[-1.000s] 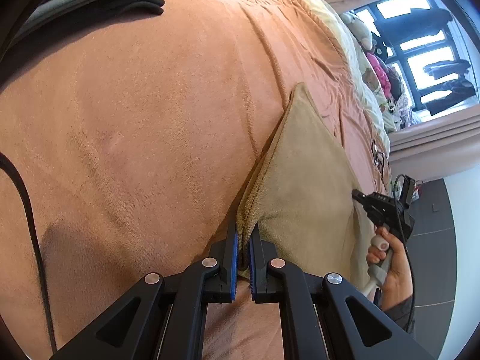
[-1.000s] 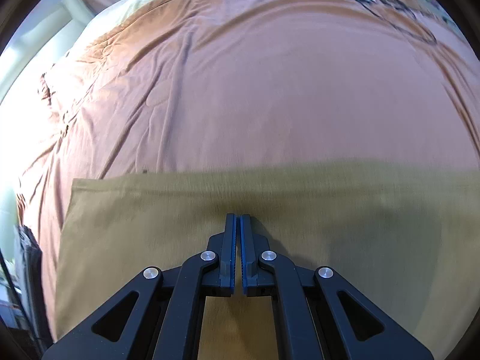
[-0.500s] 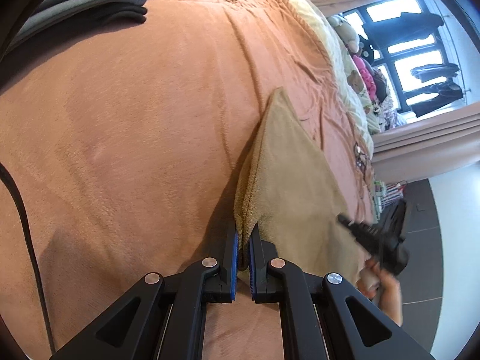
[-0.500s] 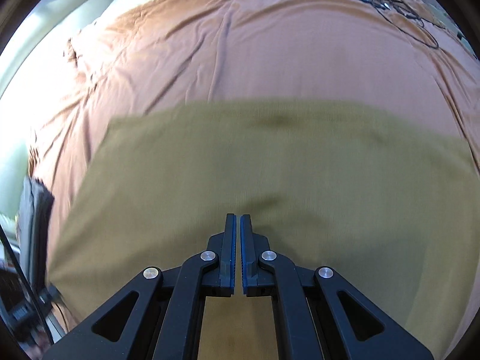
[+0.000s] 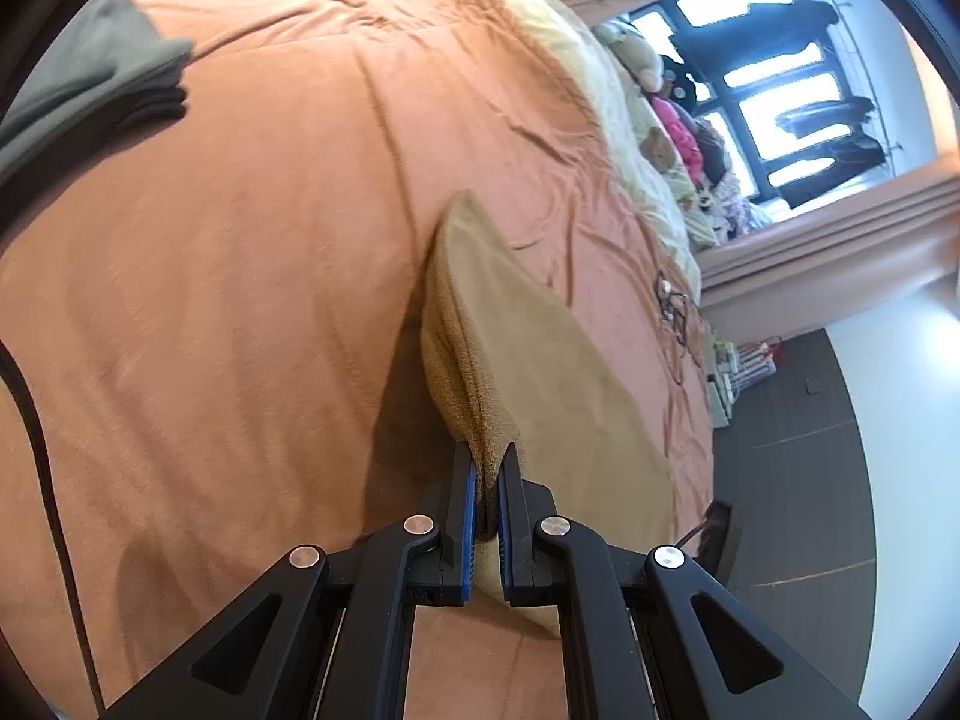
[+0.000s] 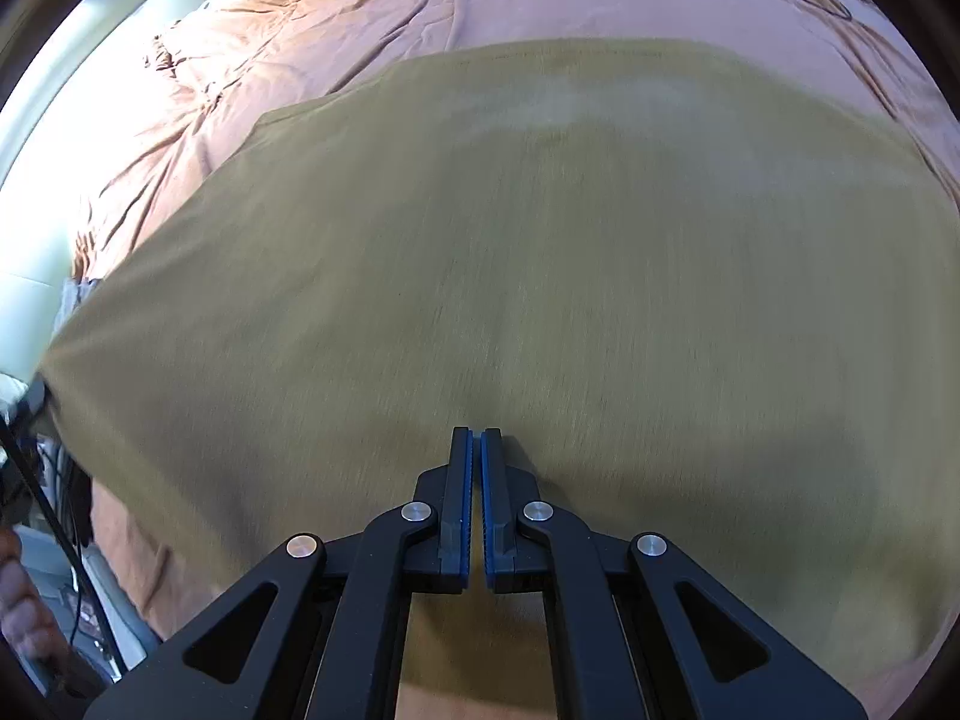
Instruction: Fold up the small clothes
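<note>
A tan cloth (image 5: 528, 348) hangs lifted above the orange-brown bedspread (image 5: 240, 300). My left gripper (image 5: 487, 468) is shut on a bunched corner of it, and the cloth stretches away to the right. In the right wrist view the same tan cloth (image 6: 540, 240) fills most of the frame, spread taut and blurred. My right gripper (image 6: 477, 438) is shut, with the cloth's near edge between its pads.
A stack of folded grey clothes (image 5: 90, 90) lies on the bed at the upper left. Stuffed toys and pillows (image 5: 678, 120) line the far side by the window. A black cable (image 5: 675, 312) lies on the bedspread. Dark floor (image 5: 792, 450) is at the right.
Both grippers have lifted the tan cloth off the bed and carried it forward; it now covers far more of the right wrist view. The far edge has moved up the frame.
</note>
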`<action>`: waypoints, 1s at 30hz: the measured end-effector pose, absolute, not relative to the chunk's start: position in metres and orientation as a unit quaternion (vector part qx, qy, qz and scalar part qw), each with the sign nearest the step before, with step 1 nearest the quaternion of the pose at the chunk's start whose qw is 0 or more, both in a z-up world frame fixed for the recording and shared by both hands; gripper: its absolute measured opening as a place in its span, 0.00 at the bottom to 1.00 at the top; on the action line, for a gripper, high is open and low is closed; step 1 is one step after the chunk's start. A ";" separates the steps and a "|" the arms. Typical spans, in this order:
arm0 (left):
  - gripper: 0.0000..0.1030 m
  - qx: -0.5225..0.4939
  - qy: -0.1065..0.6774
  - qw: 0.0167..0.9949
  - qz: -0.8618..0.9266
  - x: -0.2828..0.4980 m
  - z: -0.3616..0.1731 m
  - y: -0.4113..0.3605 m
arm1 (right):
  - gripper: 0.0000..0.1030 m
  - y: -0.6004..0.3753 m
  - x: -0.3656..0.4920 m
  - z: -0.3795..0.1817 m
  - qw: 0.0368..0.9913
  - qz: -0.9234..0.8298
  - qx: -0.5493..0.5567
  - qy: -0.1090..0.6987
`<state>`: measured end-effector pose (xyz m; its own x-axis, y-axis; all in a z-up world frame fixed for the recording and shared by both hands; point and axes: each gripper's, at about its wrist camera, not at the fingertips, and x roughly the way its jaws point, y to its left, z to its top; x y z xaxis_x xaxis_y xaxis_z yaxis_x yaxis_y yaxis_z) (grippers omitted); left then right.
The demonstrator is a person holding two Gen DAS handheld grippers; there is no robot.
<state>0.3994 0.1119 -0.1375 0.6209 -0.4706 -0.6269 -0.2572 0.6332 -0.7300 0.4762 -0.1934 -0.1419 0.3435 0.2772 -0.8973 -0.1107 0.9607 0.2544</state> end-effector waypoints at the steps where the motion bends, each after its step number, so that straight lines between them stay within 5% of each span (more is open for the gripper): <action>1: 0.06 -0.423 0.429 0.795 -0.071 0.401 -0.134 0.110 | 0.00 -0.194 0.472 -0.141 0.816 0.120 0.076 0.560; 18: 0.06 -0.374 0.418 0.814 -0.155 0.429 -0.072 0.044 | 0.00 -0.214 0.435 -0.144 0.802 0.134 0.145 0.564; 30: 0.06 -0.308 0.422 0.822 -0.225 0.449 -0.032 -0.046 | 0.00 -0.277 0.404 -0.077 0.831 0.151 0.166 0.509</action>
<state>0.4486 -0.0462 -0.0318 0.5417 -0.6302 -0.5562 0.1102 0.7092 -0.6963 0.4040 -0.2771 -0.0769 0.4363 0.4201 -0.7957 -0.0818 0.8992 0.4299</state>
